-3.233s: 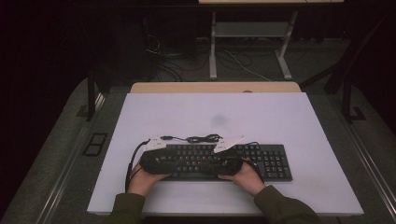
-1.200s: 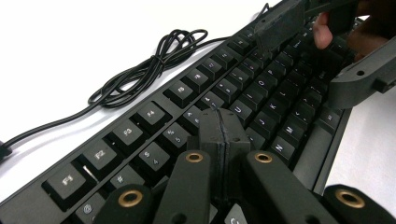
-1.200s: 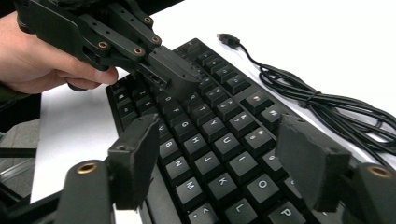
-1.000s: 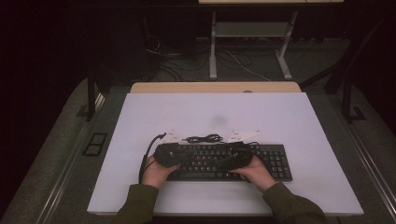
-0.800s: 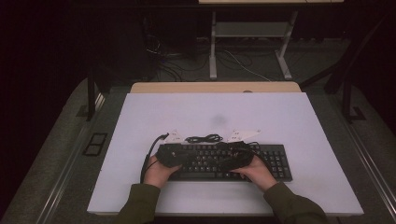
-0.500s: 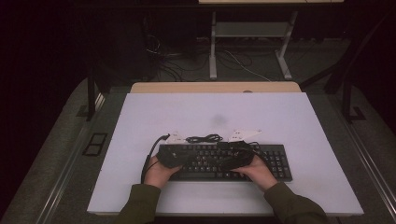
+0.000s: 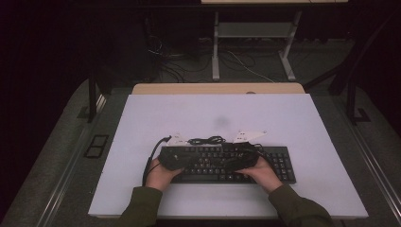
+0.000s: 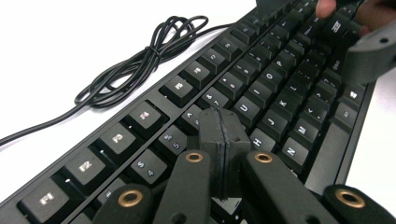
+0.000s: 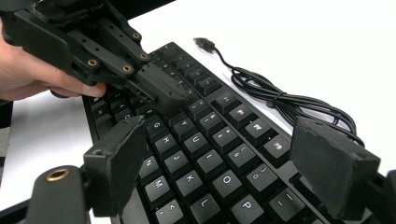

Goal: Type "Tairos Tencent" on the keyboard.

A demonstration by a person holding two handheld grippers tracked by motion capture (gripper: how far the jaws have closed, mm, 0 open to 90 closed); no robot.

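- A white rectangular table (image 7: 302,123) carries a black full-size plastic keyboard (image 7: 279,163) near its front edge, within reach.
- The keyboard's black bundled cable (image 8: 140,60) lies just behind it, unplugged.
- The left gripper (image 8: 219,135), jaws pressed together, pokes the keys like a fingertip.
- The right gripper (image 9: 224,163) hovers low, jaws spread wide.

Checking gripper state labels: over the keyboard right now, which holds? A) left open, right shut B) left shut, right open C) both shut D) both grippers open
B: in the left gripper view the left gripper has its fingers pressed together above the keyboard, while in the right gripper view the right gripper has its fingers spread wide apart.
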